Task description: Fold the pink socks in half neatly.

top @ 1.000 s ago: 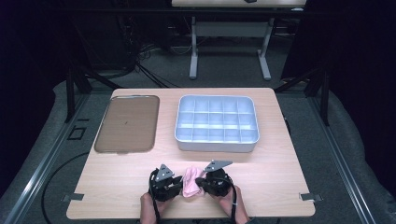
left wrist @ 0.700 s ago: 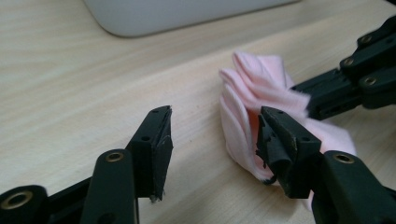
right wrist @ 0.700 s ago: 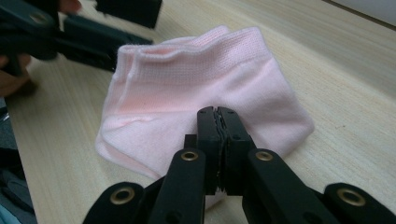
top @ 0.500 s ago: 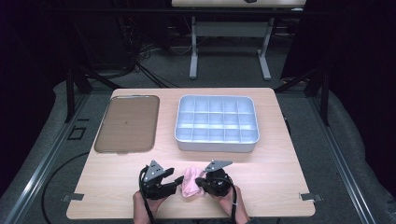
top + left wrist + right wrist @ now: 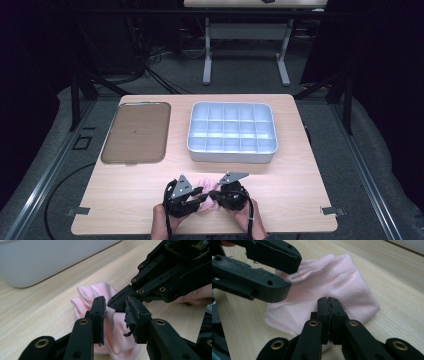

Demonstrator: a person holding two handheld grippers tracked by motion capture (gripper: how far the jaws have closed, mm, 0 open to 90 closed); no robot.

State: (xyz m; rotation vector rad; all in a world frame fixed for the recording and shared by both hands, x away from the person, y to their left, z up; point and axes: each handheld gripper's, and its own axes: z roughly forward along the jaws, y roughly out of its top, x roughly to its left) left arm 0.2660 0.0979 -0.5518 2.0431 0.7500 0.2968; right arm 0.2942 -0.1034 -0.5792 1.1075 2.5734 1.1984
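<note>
Near the front edge of the table [image 5: 300, 200], between the two grippers, lies a pink sock [image 5: 332, 287], bunched and folded over itself on the wood. It is thin knitted cloth, so it should weigh almost nothing, flop wherever it is not held, and stretch rather than resist a pull. Nothing about it looks fragile or slippery; the ribbed knit ought to give rubber pads good purchase, though a pinch on one layer alone may let the rest slide free.

The right gripper [image 5: 328, 315] has its jaws pressed together with a fold of the sock's near edge caught between them, which anchors that side. The left gripper [image 5: 116, 320] comes in from the opposite side; its jaws have just been closing and stand partly apart around a raised pleat of the pink cloth. One pad seems to brush the cloth, but I judge it is not yet clamped. A firm hold would best be taken at the cuff or a doubled hem, where the fabric is thickest.

Farther back stand a white compartment tray [image 5: 232, 132] and, to its left, a flat brown tray [image 5: 136, 132], both well apart from the sock.
</note>
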